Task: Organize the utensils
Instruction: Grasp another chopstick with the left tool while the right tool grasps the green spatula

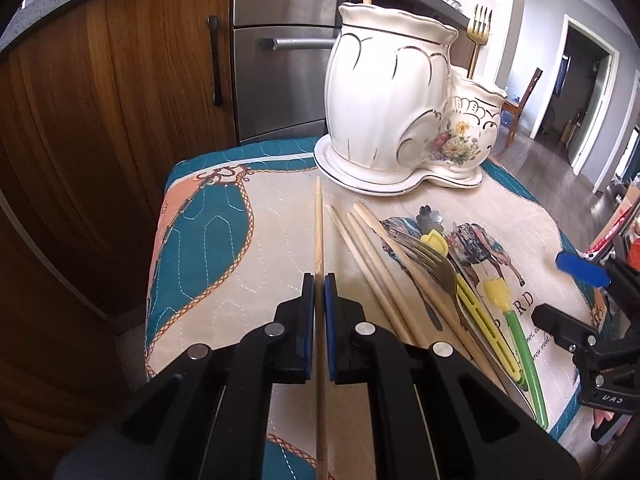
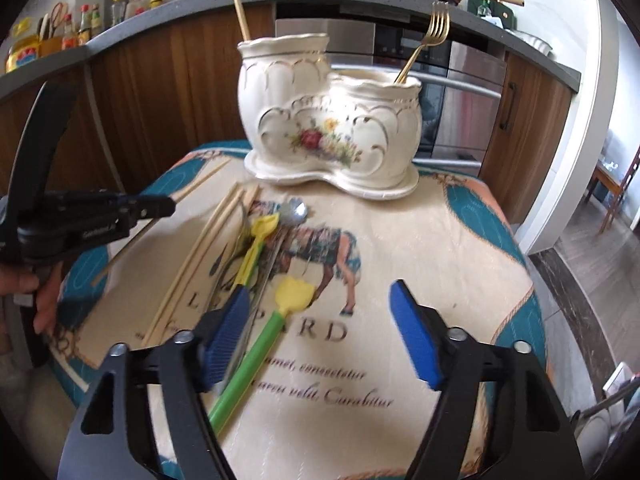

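glossy ceramic holder (image 1: 384, 92); wooden chopstick (image 1: 319, 232)

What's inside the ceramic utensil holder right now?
The ceramic utensil holder has one wooden chopstick standing in its taller compartment and a gold fork in the shorter one. Their lower ends and the compartment bottoms are hidden by the walls.

So the desk (image 2: 460, 240) has a quilted horse-print cloth on it. Sitting on that: a cream double-pot ceramic holder (image 2: 332, 140), loose wooden chopsticks (image 1: 372, 264), a fork (image 1: 432, 260), and what looks like yellow-tipped green plastic utensils (image 2: 260, 344).
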### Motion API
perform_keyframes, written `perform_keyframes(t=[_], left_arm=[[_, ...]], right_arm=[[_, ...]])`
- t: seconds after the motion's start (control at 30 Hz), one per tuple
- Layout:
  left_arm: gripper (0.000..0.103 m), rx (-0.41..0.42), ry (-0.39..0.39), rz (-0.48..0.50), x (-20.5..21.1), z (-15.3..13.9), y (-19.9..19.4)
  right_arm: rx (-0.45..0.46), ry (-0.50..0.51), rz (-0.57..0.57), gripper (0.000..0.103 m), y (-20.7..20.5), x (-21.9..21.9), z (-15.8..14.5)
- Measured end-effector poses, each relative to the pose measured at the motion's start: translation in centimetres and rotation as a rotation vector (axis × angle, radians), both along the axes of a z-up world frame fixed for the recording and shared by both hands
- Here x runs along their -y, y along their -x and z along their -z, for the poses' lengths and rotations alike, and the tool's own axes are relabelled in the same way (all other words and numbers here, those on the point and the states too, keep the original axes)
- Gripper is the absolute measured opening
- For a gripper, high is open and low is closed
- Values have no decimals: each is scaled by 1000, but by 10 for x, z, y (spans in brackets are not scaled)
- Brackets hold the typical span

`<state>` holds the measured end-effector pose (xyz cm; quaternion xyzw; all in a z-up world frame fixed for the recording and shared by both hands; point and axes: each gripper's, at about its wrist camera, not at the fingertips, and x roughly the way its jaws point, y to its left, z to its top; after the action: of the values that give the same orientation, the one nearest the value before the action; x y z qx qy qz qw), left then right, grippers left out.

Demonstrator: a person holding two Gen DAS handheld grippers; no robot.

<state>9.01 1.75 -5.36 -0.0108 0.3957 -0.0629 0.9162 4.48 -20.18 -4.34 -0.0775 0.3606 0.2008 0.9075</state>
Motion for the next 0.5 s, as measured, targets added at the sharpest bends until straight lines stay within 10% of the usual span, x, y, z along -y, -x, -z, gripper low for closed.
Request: perform_keyframes(t=[0.5], left_arm=[[5,6,11,10,-3,-2,1]], right_arm=[[-72,86,-26,17,3,-8,18]])
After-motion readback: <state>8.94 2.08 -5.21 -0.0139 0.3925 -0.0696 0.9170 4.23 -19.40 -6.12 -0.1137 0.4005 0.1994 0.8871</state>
